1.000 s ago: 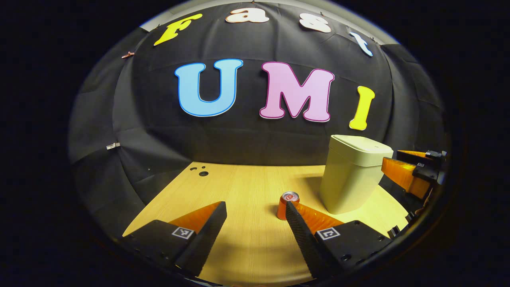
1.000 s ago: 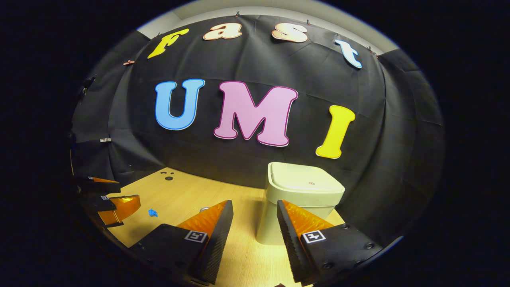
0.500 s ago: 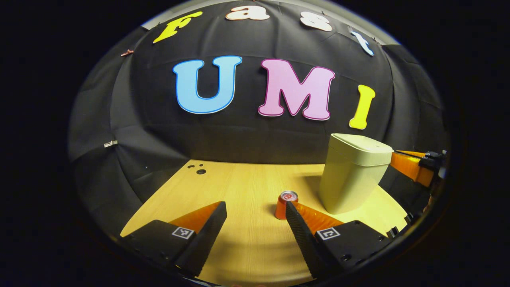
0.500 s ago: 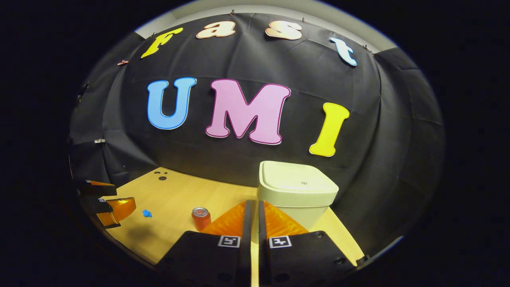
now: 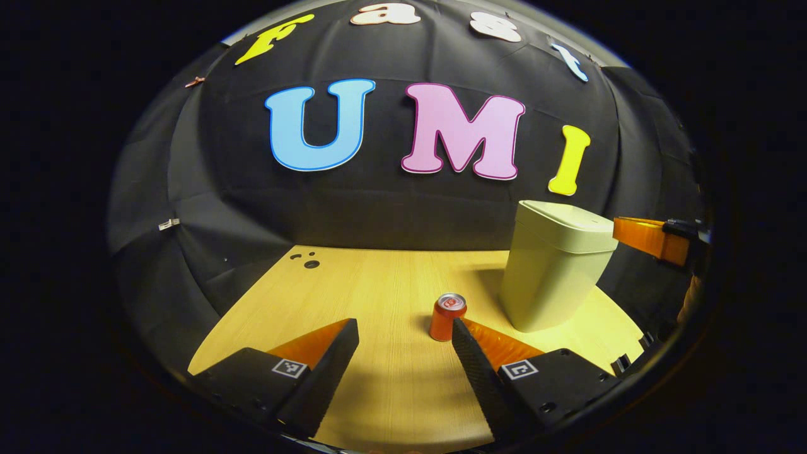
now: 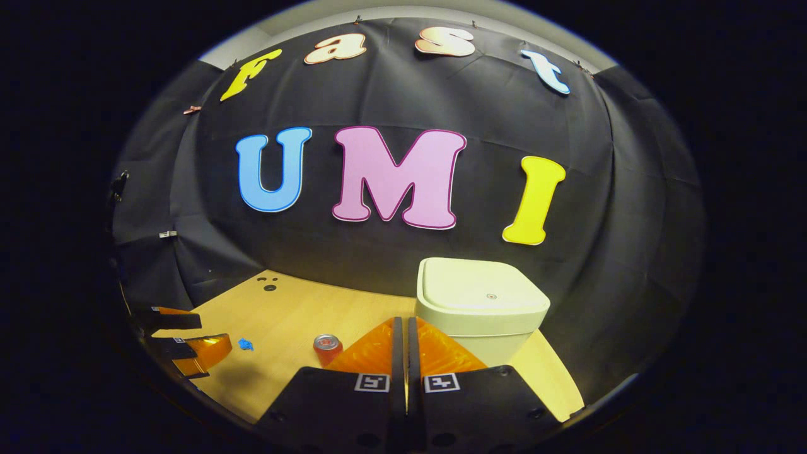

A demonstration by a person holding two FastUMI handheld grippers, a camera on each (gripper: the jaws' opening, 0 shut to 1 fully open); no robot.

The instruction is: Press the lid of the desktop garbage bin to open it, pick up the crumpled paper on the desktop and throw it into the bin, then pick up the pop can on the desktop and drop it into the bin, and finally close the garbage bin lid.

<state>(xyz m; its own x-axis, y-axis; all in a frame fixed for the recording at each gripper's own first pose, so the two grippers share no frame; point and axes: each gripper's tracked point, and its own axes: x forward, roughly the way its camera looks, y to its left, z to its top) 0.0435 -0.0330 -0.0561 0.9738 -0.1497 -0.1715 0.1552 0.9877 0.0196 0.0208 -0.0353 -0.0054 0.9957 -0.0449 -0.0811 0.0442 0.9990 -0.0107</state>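
Note:
A pale green bin (image 5: 558,271) stands at the right of the wooden desk, its lid (image 6: 482,293) down. A red pop can (image 5: 447,315) stands upright just left of the bin, close to the tip of my left gripper's right-hand finger. My left gripper (image 5: 403,331) is open with nothing between its fingers. In the right gripper view, my right gripper (image 6: 401,323) is shut and empty, hovering just before the bin's front and below its lid. A small blue crumpled paper (image 6: 245,344) lies on the desk left of the can (image 6: 328,348), near the left gripper (image 6: 208,334).
The wooden desk (image 5: 378,284) has small dark holes (image 5: 309,261) at its far left corner. The black cloth wall closes in the back and sides. The right gripper (image 5: 624,229) pokes in beside the bin's lid at the right of the left gripper view.
My right gripper's fingers closed together about a second ago and have stayed shut, and it has drifted slightly. The left gripper has edged a little, still open.

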